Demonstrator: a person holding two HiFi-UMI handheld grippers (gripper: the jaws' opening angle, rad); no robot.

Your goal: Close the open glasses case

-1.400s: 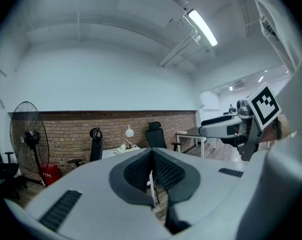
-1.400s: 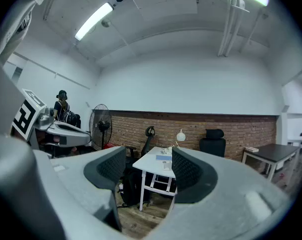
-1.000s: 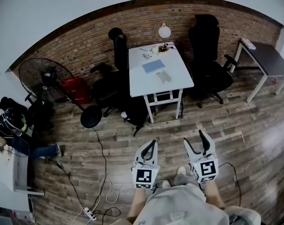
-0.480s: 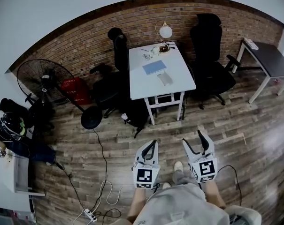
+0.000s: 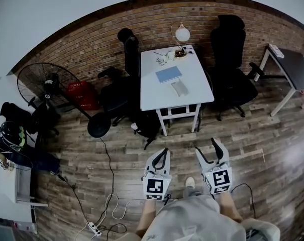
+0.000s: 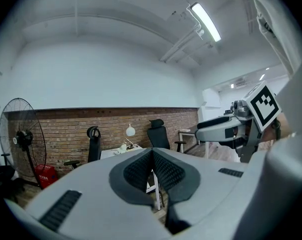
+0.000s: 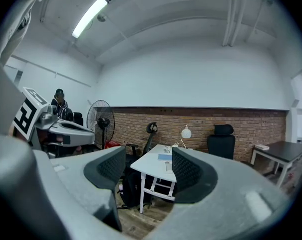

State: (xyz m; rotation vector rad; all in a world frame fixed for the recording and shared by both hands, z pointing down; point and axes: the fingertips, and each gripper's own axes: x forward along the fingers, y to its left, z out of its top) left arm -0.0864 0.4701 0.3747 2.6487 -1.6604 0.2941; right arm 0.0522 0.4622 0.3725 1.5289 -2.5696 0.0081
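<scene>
Pale grey oblong glasses case on the far white worktop is probably light, rigid and hinged, so push its lid edge. The left gripper has its fingers closed together on nothing; the right gripper has its fingers apart and empty.

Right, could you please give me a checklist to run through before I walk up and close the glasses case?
1. Target found: ok. The pale grey glasses case lies on the white rectangular table, beside the flat blue notebook.
2. Case within reach: not ok. The table stands well ahead across the wooden floor.
3. Lid position: cannot tell, the case is too small to read here.
4. Left tongs ready: not ok, shut and empty.
5. Right tongs ready: ok, open and empty.
</scene>
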